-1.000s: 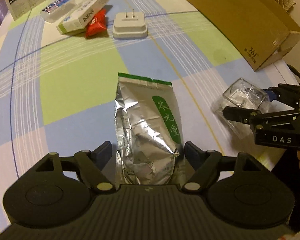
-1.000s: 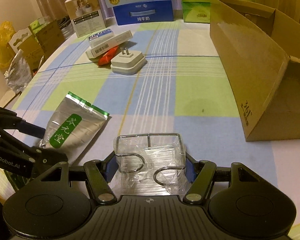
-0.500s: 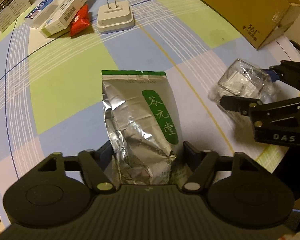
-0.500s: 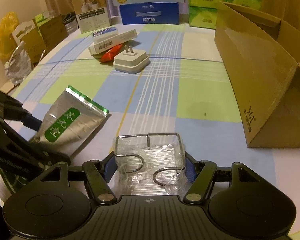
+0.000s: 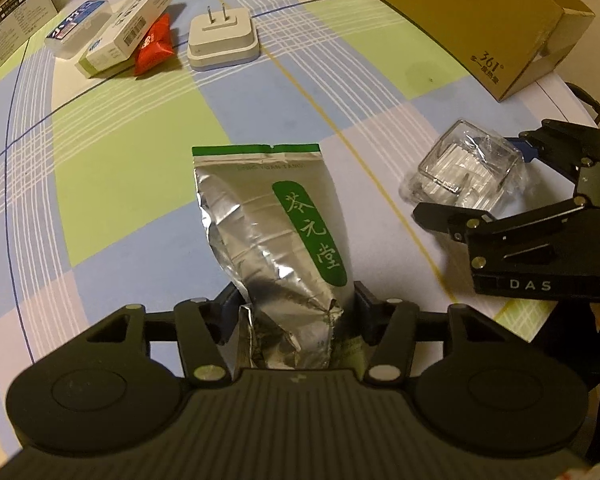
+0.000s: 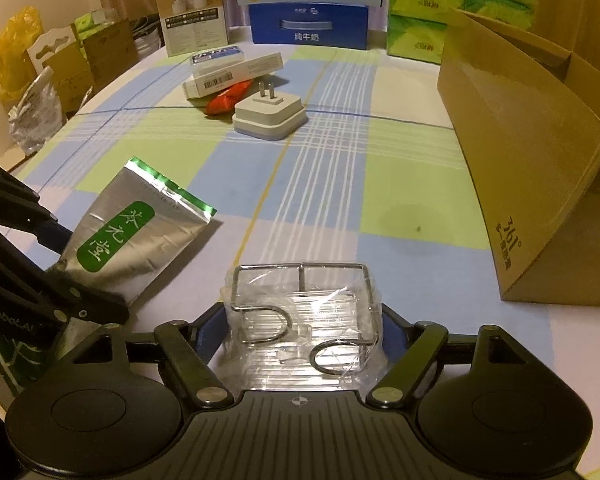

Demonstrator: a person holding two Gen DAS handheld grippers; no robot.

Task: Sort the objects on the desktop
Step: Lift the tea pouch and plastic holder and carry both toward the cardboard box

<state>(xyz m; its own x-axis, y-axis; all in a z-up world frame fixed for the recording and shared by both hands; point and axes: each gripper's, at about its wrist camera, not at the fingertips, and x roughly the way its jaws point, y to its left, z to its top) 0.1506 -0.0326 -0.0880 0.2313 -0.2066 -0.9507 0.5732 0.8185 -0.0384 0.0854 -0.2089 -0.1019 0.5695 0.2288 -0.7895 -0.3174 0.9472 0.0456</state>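
A silver foil tea pouch [image 5: 268,216] with a green label sticks out forward from my left gripper [image 5: 296,304], which is shut on its crumpled bottom end. In the right wrist view the same pouch [image 6: 132,232] angles over the tablecloth, with the left gripper [image 6: 88,270] on its near end. My right gripper [image 6: 302,324] is shut on a clear plastic-wrapped wire hook rack [image 6: 304,304]. The left wrist view shows that rack [image 5: 464,172] at the right, between the right gripper's fingers [image 5: 436,212].
A white plug adapter [image 6: 270,114], a red packet [image 6: 228,98] and two white boxes [image 6: 236,70] lie mid-table on the checked tablecloth [image 6: 380,168]. An open cardboard box [image 6: 540,160] stands at the right. Cartons [image 6: 308,24] and green tissue packs [image 6: 428,8] line the far edge.
Both grippers have kept their hold and moved a little toward the far side of the table. The left fingers have closed tighter on the pouch, whose far end has risen slightly.
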